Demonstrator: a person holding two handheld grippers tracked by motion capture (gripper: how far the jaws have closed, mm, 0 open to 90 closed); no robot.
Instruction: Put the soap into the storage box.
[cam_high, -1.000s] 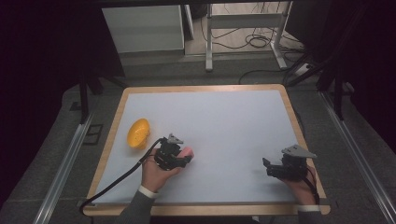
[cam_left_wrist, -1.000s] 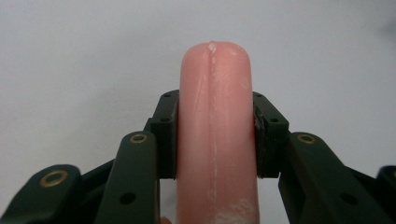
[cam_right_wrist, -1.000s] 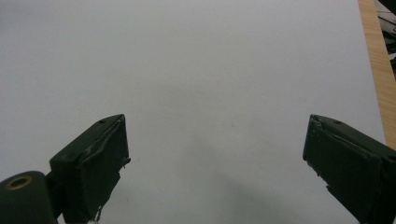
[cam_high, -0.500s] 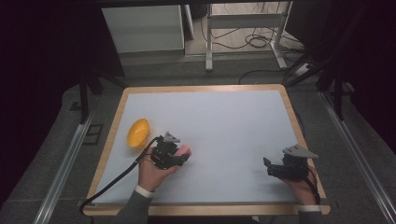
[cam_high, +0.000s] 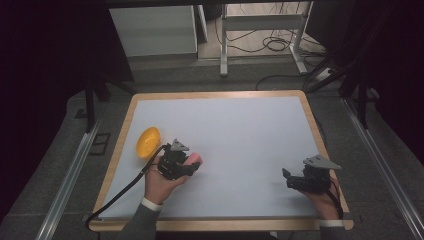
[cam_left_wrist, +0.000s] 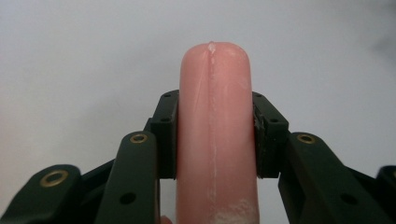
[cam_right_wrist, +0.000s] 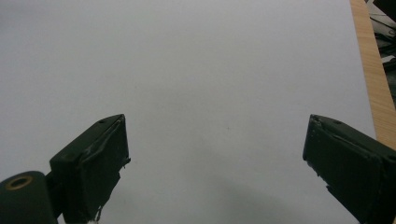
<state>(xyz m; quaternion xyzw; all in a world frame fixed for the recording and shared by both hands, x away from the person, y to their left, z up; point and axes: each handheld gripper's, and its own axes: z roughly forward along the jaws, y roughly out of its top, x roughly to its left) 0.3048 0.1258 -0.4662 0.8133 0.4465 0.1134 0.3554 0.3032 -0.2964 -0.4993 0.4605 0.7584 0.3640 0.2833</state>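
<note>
- The left gripper (cam_high: 194, 163), at seven o'clock on the white table (cam_high: 240, 130), clamps a pink sausage (cam_left_wrist: 215, 135) between its pads, gripping both sides.
- The sausage's rounded tip juts beyond the jaws, pointing toward three o'clock in the high view.
- An orange bowl (cam_high: 148, 141) tilts on its side just beside that gripper, at its ten o'clock, near the wooden rim.
- The right gripper (cam_high: 289, 179), at four o'clock, holds its jaws wide apart over bare tabletop, grasping nothing.
</note>
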